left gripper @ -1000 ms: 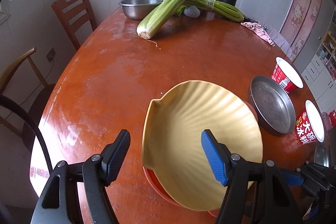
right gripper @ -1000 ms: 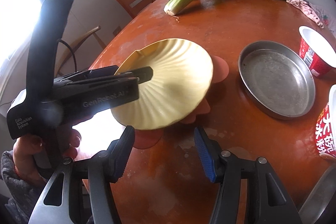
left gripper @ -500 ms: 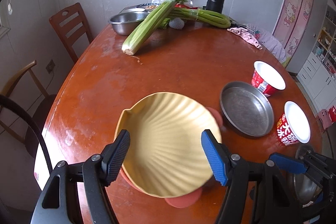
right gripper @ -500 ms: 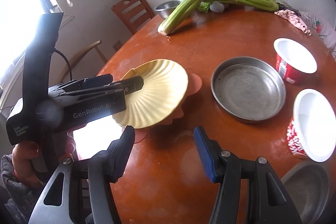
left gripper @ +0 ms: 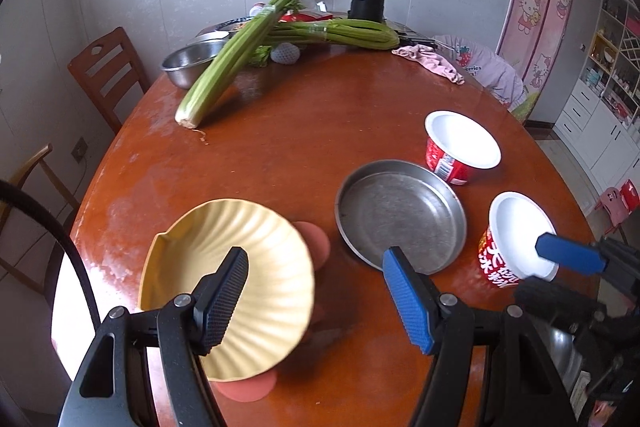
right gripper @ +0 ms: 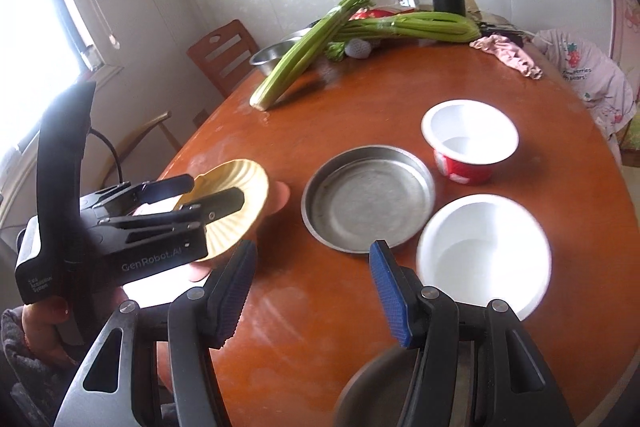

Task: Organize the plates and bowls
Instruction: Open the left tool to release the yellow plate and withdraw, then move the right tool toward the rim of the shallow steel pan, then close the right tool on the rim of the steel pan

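Yellow and shell-ribbed, the scalloped plate (left gripper: 224,267) sits on a pink flower-shaped plate (left gripper: 320,245) just left of the round steel pan (left gripper: 400,215), which lies mid-table on the reddish wooden table (left gripper: 280,131). Left gripper (left gripper: 316,301) hangs above the yellow plate's right edge, jaws spread and pinching nothing, while the right gripper (right gripper: 310,293) hovers just short of the pan, jaws likewise parted and empty. Two white-lined red noodle cups (right gripper: 468,139) stand right of the pan, celery (left gripper: 228,67) well beyond it.
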{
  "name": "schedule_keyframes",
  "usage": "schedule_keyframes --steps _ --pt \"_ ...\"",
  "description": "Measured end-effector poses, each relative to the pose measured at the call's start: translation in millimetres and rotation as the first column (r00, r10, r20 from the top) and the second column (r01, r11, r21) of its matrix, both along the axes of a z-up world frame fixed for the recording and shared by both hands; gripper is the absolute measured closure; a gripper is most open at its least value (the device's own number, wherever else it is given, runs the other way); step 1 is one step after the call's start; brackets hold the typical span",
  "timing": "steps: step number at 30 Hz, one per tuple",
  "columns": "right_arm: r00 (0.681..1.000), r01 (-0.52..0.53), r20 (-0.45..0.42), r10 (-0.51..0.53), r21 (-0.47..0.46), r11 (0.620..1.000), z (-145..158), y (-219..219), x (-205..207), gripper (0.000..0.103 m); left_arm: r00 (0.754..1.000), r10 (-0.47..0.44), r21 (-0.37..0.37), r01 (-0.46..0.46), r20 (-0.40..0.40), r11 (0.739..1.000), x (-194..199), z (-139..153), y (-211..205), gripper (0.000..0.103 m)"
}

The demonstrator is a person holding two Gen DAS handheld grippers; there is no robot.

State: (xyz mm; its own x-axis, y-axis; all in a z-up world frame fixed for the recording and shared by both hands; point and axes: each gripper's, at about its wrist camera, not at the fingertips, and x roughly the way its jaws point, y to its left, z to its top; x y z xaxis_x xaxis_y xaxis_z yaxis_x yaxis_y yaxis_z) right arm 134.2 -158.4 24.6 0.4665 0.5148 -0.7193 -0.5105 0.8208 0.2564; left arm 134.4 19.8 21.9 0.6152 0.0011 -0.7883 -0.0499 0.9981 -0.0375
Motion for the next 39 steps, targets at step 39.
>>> schedule_keyframes --steps 39 --pt "0.977 -0.172 -0.173 0.129 -0.263 0.949 -63.1 24.5 129.7 0.044 0.977 -0.074 -0.093 0.056 -0.198 0.994 57.1 -60.4 -46.4 0.033"
